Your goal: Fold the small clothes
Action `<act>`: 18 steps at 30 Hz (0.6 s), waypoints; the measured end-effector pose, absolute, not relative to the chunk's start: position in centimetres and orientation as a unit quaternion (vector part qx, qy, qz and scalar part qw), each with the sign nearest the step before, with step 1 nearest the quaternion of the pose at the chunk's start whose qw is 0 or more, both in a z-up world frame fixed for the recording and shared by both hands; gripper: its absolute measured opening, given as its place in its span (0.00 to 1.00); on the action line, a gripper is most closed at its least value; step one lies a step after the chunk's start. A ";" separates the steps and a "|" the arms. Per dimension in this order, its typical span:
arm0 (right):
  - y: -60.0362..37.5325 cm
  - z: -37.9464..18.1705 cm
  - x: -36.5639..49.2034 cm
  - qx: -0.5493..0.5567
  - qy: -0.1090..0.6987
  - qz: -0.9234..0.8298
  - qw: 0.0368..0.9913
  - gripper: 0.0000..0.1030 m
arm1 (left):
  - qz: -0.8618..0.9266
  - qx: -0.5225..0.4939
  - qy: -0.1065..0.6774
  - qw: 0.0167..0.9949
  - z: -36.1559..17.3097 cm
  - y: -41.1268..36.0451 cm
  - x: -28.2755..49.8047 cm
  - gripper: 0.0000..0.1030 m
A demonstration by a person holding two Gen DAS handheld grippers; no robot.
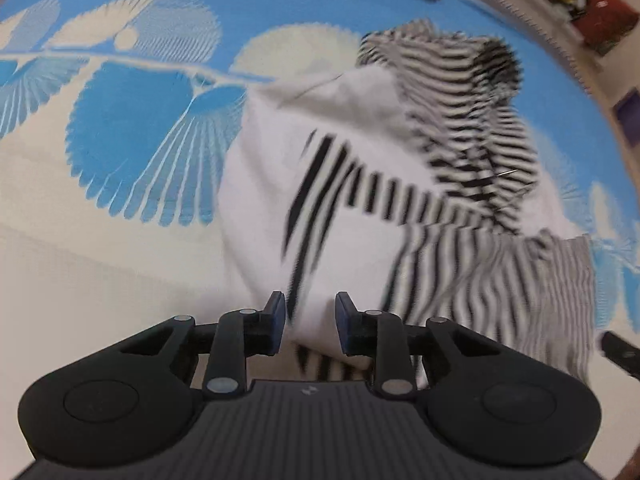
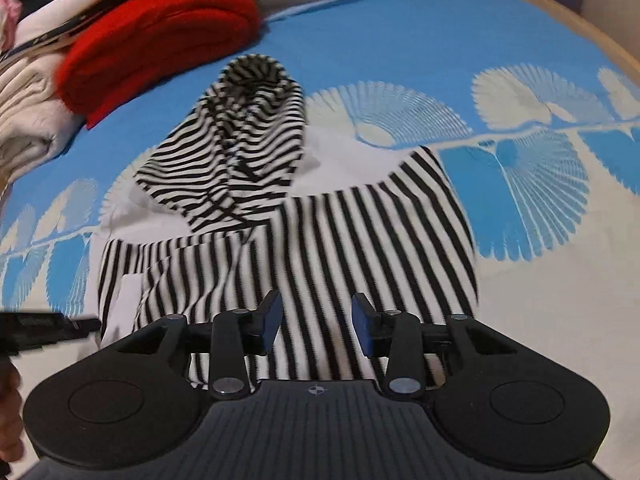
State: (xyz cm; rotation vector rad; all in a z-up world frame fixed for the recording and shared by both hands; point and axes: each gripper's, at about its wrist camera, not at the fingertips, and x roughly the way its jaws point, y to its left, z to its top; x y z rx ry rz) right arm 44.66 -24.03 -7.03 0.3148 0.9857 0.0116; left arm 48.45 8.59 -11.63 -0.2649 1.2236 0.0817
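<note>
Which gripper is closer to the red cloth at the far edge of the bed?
Probably the right. The red cloth looms large just beyond the striped garment under the right gripper. From the left gripper, only its edge shows, far off.

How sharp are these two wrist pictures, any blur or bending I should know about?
Left wrist view: the striped garment is smeared by motion blur, worst at lower right, while the left gripper stays crisp. Right wrist view: sharper stripes, slight blur on the red folded cloth. Both views: fisheye bends the blue patterned sheet at the edges; even light, no glare.
</note>
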 end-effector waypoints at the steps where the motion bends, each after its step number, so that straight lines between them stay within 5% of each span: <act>1: -24.5 -7.2 45.0 0.157 0.474 0.002 0.866 0.39 | 0.041 -0.120 0.576 0.808 -12.1 8.5 48.5 0.29; 6: -26.7 -7.7 45.4 0.178 0.481 -0.018 0.858 0.39 | 0.021 -0.085 0.578 0.811 -12.3 7.0 48.5 0.16; 10: -28.0 -7.7 45.8 0.198 0.481 -0.034 0.853 0.39 | 0.010 -0.048 0.575 0.817 -11.9 6.0 48.2 0.16; 12: -28.1 -7.6 45.8 0.204 0.480 -0.038 0.852 0.39 | 0.008 -0.049 0.579 0.814 -12.1 6.2 48.1 0.01; 18: -28.0 -7.7 45.6 0.207 0.480 -0.048 0.851 0.40 | 0.015 -0.042 0.492 0.869 -5.7 6.6 46.0 0.00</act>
